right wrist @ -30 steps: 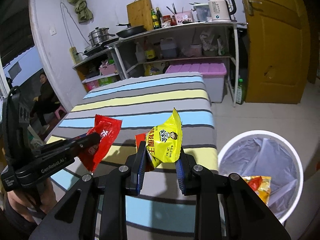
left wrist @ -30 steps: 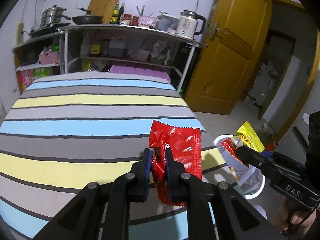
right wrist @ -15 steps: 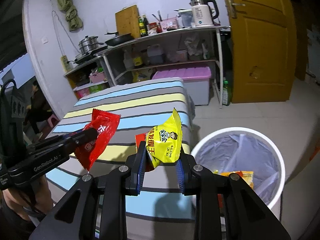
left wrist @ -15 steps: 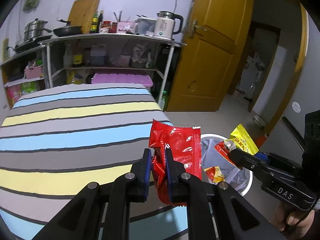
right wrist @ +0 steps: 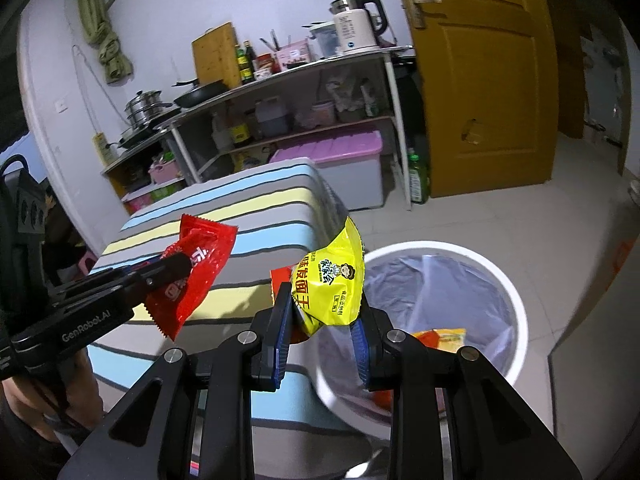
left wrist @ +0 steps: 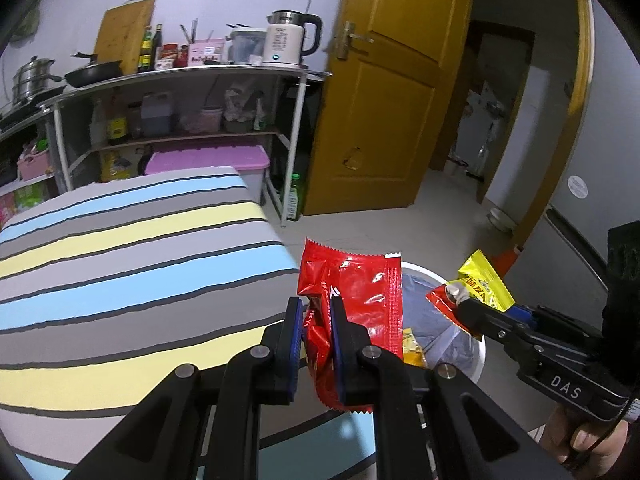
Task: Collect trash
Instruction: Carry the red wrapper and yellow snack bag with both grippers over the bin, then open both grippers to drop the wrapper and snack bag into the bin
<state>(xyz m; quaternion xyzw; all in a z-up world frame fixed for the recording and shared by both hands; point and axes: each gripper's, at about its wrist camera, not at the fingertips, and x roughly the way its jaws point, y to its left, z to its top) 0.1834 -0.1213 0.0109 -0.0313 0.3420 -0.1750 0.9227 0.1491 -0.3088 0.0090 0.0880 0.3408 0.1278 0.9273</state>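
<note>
My left gripper [left wrist: 316, 312] is shut on a red snack wrapper [left wrist: 360, 292], held in the air past the striped table's right edge. It also shows in the right wrist view [right wrist: 176, 264] with the red wrapper [right wrist: 200, 268]. My right gripper [right wrist: 324, 312] is shut on a yellow snack packet [right wrist: 332, 280] with a red piece behind it, held above the near rim of the white bin [right wrist: 512, 304]. The right gripper [left wrist: 456, 296] and yellow packet [left wrist: 484, 280] hang over the bin [left wrist: 476, 360] in the left wrist view. The bin has a plastic liner and some wrappers inside [right wrist: 440, 338].
A table with a blue, yellow and grey striped cloth [left wrist: 132, 272] lies to the left of the bin. Behind it stands a metal shelf [left wrist: 192, 80] with a kettle, pans and bottles, and a pink-lidded box [left wrist: 208, 160]. A yellow door [left wrist: 384, 120] is at the right.
Both grippers have moved right, off the table and toward the bin, each still holding its wrapper. The right gripper now hangs over the bin's rim.
</note>
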